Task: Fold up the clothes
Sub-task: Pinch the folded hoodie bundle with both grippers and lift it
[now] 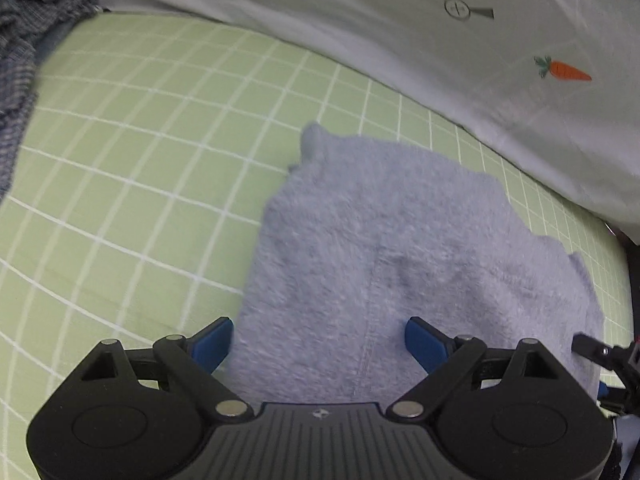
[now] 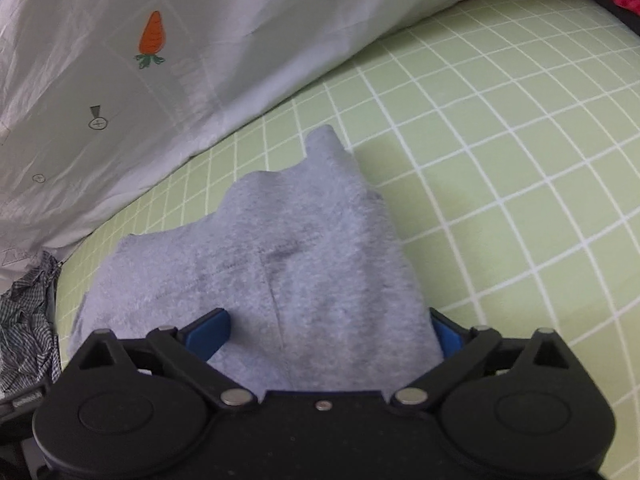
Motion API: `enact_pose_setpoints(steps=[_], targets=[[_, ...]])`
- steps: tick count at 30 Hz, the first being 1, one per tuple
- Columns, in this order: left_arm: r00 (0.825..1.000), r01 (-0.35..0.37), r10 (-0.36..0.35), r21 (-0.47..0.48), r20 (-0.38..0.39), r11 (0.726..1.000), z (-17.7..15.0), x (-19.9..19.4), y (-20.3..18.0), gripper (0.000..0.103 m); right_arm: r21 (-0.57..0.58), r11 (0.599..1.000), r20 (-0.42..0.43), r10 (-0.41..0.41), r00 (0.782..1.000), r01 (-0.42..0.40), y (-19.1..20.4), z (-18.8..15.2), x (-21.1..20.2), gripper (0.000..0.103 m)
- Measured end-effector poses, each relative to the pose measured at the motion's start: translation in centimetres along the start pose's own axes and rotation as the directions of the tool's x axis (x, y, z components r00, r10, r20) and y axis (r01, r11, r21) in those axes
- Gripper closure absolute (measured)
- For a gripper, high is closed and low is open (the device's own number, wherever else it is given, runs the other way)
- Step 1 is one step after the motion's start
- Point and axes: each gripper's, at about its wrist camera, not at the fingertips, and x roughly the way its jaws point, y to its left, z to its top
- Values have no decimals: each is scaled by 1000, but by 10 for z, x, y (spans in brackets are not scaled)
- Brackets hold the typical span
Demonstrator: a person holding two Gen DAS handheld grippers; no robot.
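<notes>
Both claws hang over a fluffy pale-blue garment [image 1: 400, 248] that lies spread on a light green sheet with a white grid [image 1: 140, 168]. Whether a tabletop or a bed lies under that sheet I cannot tell.

The left claw [image 1: 320, 340] stands wide open, its blue pads [image 1: 212, 342] well apart. The left pad sits at the garment's left edge, over the green sheet, and the right pad is above the fleece itself. A stitched seam runs down the fabric between them. Nothing is pinched; the cloth lies loose beneath the spread jaws.

The right claw [image 2: 332, 334] is spread just as wide. Its left pad [image 2: 208, 334] hovers over the fleece, while the right pad is half hidden behind the garment's right edge. No cloth is clamped here either. From this side the garment [image 2: 288, 248] shows a corner sticking up toward the far end, and a faint dark smudge near the middle by the seam.

Behind the garment lies a white sheet [image 1: 360, 32] printed with a small orange carrot [image 1: 564, 70] and a little screw motif. A crumpled checked cloth [image 1: 24, 60] in blue-grey sits off at the left edge of the green sheet. At the right edge of the left wrist view, part of the other claw's black frame pokes in beside the fleece.
</notes>
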Motion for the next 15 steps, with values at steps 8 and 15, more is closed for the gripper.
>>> enact_pose_setpoints(steps=[8, 15], targets=[[995, 96, -96, 0, 38, 995, -7, 5, -9, 30, -170, 984, -27, 56, 998, -59, 35, -6, 18, 0], [979, 197, -189, -112, 79, 974, -26, -17, -11, 73, -46, 984, -55, 168, 984, -171, 59, -22, 13, 47]])
